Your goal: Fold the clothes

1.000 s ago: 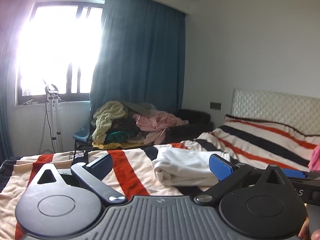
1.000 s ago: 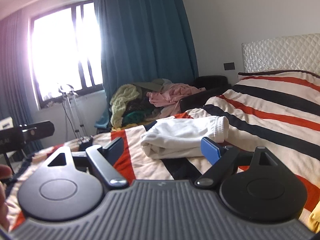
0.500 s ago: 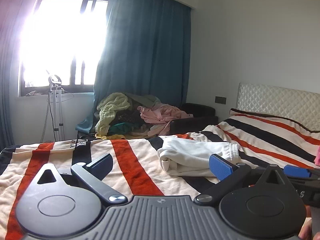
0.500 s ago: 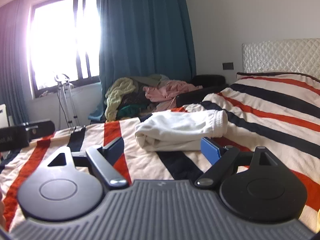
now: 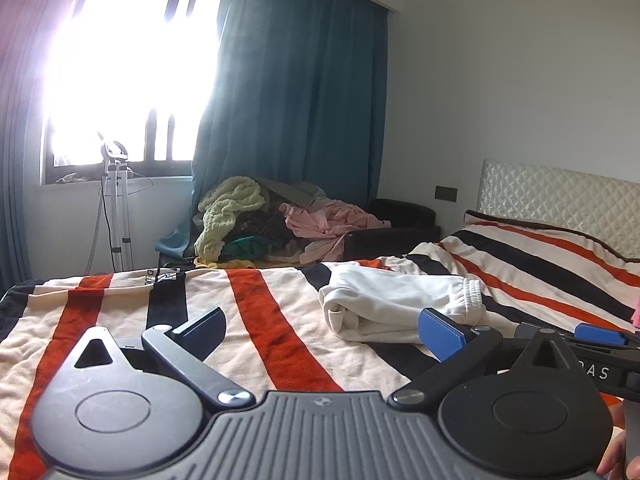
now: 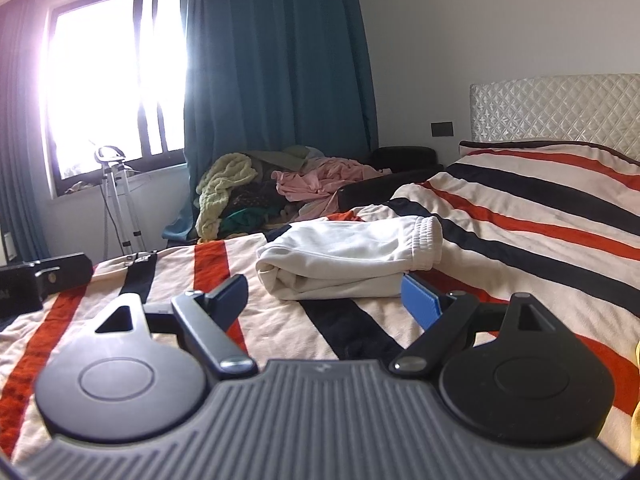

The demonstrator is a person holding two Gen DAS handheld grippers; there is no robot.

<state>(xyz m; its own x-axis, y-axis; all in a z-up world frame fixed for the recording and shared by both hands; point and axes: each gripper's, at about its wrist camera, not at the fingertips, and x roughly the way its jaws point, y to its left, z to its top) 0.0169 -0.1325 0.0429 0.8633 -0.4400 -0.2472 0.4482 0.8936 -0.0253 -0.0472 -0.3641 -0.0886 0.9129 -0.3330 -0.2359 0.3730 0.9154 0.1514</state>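
Here the left hand-held gripper hangs low over the striped blanket of the bed, its two blue-padded fingers spread wide with nothing between them. The right hand-held gripper is in the same state, fingers wide apart and empty, just above the bed.

The folded white garment lies on the blanket ahead of both, its elastic cuff pointing toward the quilted headboard. In the left wrist view it sits right of centre, beyond the right-hand blue pad. In the right wrist view the white garment is near the middle and closer, the right pad just beside its near edge; whether they touch cannot be told.

Only the left wrist view shows the other tool's dark body with a blue finger at the far right edge, and a bit of skin at the bottom right corner. Only the right wrist view shows a black block at the left edge and a scrap of yellow cloth at the lower right.

Left of the garment the blanket runs bare to the bed's far edge, where the window, a metal stand, the teal curtain and a heap of clothes stand beyond. To the right, stripes reach the headboard.
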